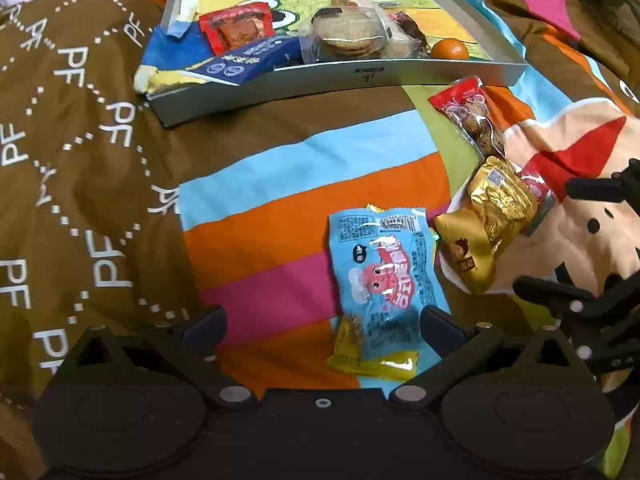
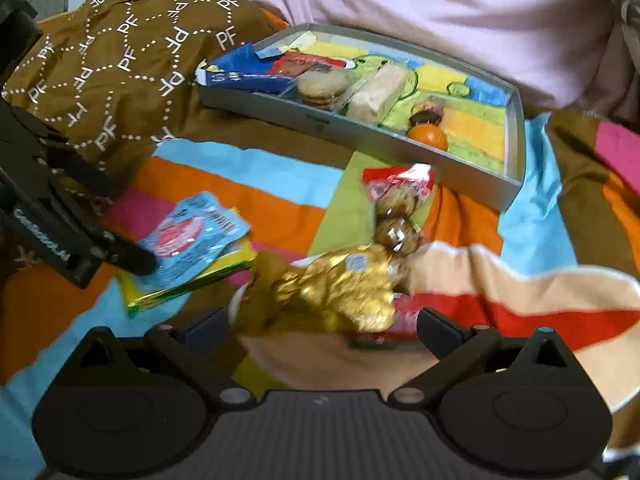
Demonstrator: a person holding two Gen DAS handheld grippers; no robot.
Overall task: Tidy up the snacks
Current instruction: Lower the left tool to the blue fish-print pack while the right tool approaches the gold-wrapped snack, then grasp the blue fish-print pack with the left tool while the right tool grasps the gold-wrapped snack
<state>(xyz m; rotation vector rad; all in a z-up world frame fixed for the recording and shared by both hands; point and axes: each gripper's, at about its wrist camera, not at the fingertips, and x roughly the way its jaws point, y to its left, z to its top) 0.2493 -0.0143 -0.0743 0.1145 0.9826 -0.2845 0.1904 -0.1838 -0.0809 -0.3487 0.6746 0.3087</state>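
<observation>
A light-blue snack packet [image 1: 384, 272] with a red cartoon lies on a yellow packet [image 1: 372, 364] on the striped blanket. My left gripper [image 1: 322, 326] is open just above them, its right finger beside the blue packet's lower edge. A gold foil packet [image 2: 340, 292] lies between the wide-open fingers of my right gripper [image 2: 320, 328], slightly blurred. A red cookie packet [image 2: 396, 204] lies just beyond it. The grey tray [image 1: 360, 76] farther back holds several snacks and an orange [image 1: 450, 49]. The right gripper [image 1: 572, 240] also shows at the right edge of the left wrist view.
The bedding is soft and wrinkled, with a brown "PF" patterned cover [image 1: 80, 140] to the left. A pink sheet [image 2: 440, 12] lies behind the tray. In the right wrist view the left gripper [image 2: 120, 220] is close by on the left, over the blue packet [image 2: 192, 236].
</observation>
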